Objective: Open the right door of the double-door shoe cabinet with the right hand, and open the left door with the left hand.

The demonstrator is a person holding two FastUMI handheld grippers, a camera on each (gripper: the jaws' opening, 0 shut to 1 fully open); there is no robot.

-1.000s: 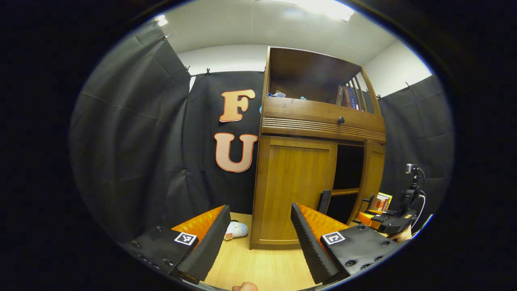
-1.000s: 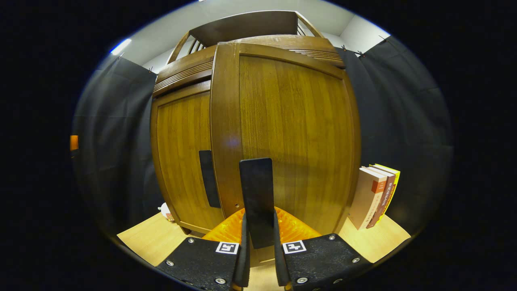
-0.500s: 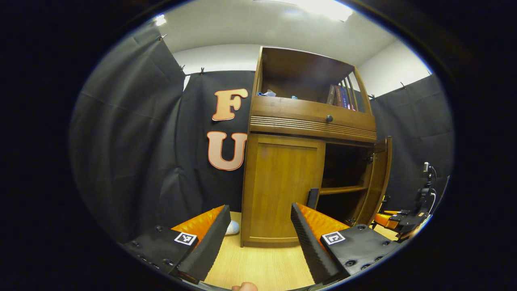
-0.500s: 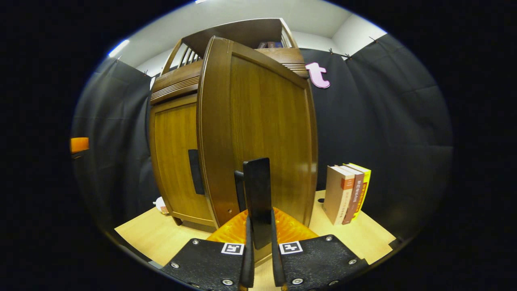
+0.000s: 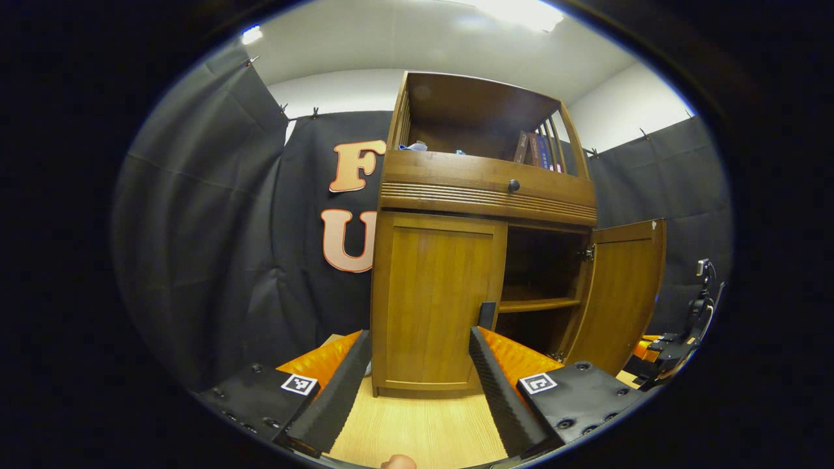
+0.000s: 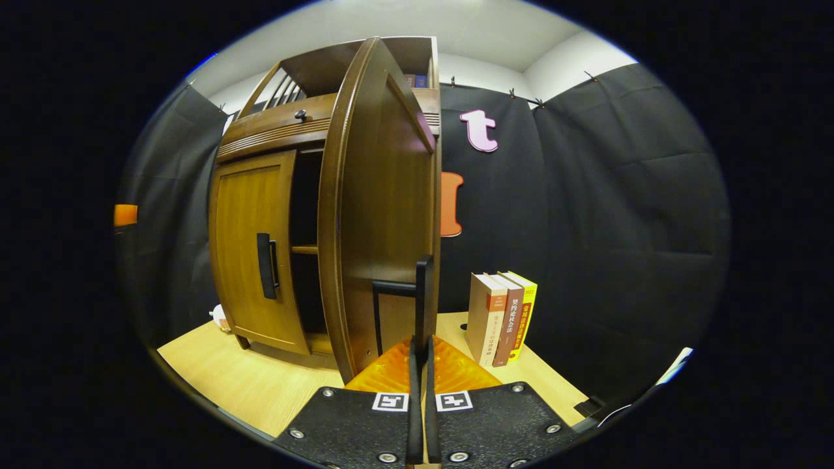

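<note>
My right gripper (image 6: 420, 365) is clamped on the handle (image 6: 422, 293) of the right door (image 6: 384, 215), which stands swung wide from the cabinet (image 5: 482, 182). My left gripper (image 5: 417, 371) hangs wide apart, holding nothing, facing the closed left door (image 5: 433, 299). I judge that pulling further could strain the hinge or tip the cabinet.

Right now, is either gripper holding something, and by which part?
The right gripper is shut on the right door's handle, at its lower end. The left gripper is open and holds nothing.

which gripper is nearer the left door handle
Left. The left gripper is open, facing the closed left door with its handle just ahead. The right gripper is shut on the right door's handle.
</note>
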